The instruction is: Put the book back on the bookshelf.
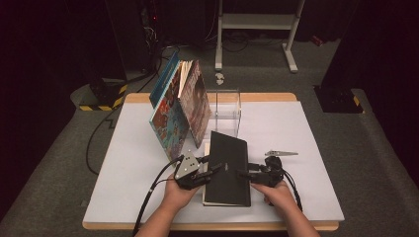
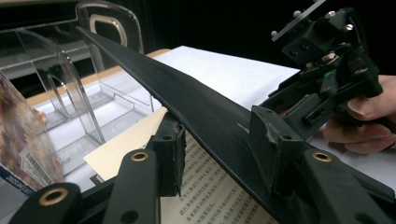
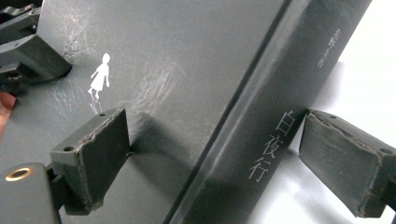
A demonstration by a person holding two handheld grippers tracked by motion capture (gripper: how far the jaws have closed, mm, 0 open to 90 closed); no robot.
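Observation:
A black book (image 1: pixel 227 168) lies on the white table top near the front edge. My left gripper (image 1: pixel 213 167) is at its left edge. In the left gripper view the black cover (image 2: pixel 187 98) is raised off the printed pages (image 2: pixel 210 191). It slants through my left gripper (image 2: pixel 217 121), one jaw under it and one over it, with a wide gap between the pads. My right gripper (image 1: pixel 243 174) is at the spine side. Its jaws stand apart astride the spine (image 3: pixel 261 140) of the book; my right gripper (image 3: pixel 215 126) has one pad on the cover, the other clear of the spine.
Two colourful books (image 1: pixel 178 103) lean upright at the back left beside a clear acrylic stand (image 1: pixel 228 111), just beyond the black book. The white table top (image 1: pixel 306 128) is bare on the right. Cables trail from both grippers toward the front edge.

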